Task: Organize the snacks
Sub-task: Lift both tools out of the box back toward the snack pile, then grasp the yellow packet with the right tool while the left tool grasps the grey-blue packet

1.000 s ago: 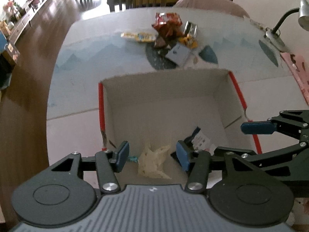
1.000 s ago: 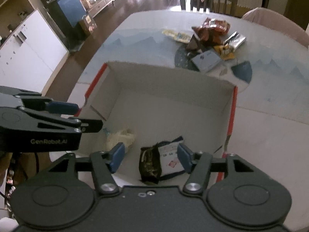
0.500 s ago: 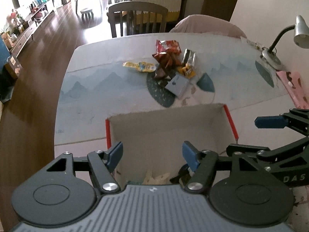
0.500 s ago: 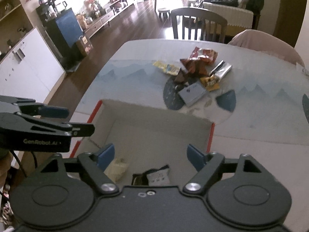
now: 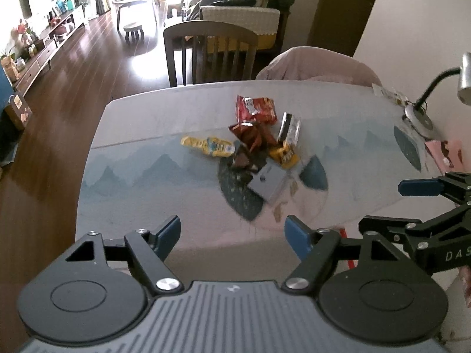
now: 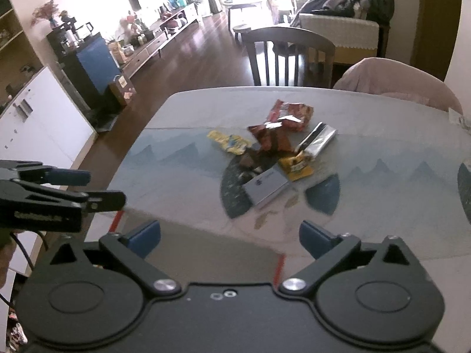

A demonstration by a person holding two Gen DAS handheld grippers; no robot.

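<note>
A heap of snack packets lies mid-table: a red bag (image 5: 255, 108) (image 6: 291, 113), a dark red bag (image 5: 253, 136), a yellow packet (image 5: 210, 145) (image 6: 228, 141), a silver bar (image 5: 290, 128) (image 6: 316, 141), a small yellow packet (image 5: 285, 155) and a grey flat box (image 5: 269, 182) (image 6: 265, 185). My left gripper (image 5: 232, 236) is open and empty, well short of the heap. My right gripper (image 6: 229, 235) is open and empty too. Only the far rim of the red-edged cardboard box (image 6: 206, 244) shows, just under both grippers.
A wooden chair (image 5: 210, 53) and a pink-covered chair (image 5: 318, 64) stand at the table's far edge. A desk lamp (image 5: 424, 100) stands at the far right. The table's left edge drops to a wooden floor (image 5: 59, 88).
Both grippers have lifted and tilted up from inside the box. The two packets in the box have dropped out of view. Both jaws have opened wider.
</note>
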